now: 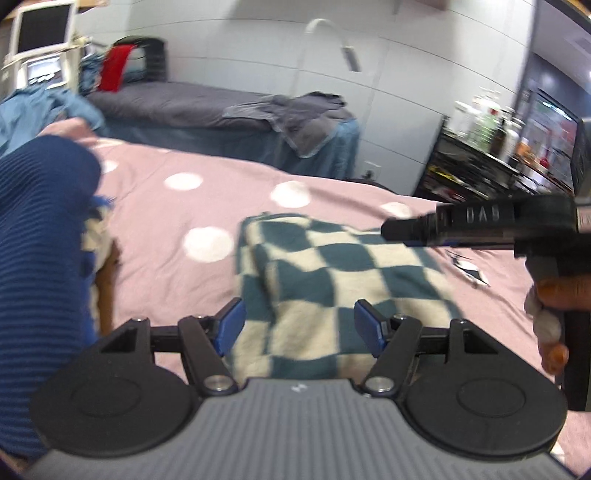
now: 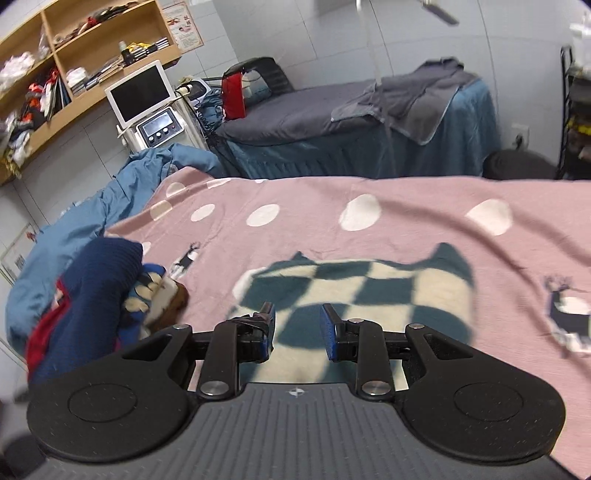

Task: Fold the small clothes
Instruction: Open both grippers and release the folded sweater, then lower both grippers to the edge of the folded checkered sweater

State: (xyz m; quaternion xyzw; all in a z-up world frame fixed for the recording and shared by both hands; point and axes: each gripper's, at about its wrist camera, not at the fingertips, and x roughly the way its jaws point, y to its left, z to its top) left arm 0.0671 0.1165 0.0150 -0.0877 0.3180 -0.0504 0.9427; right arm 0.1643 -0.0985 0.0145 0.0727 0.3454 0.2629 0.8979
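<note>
Left wrist view showed your left gripper (image 1: 299,325) and right gripper (image 2: 298,328) with jaws parted, holding nothing above the folded checked garment (image 1: 332,277) on the bed (image 2: 406,229), likely calling for the pile (image 2: 92,295) beside it next.

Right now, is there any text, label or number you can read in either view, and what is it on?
"DAS": embossed on the right gripper, left wrist view; blurred, so the reading is uncertain.
Poster by the shelf: printed text, too small to read.
Machine panel under the monitor: lit display, nothing legible.
Bottles on the rack: labels blurred.
Checkered cloth: no text.
</note>
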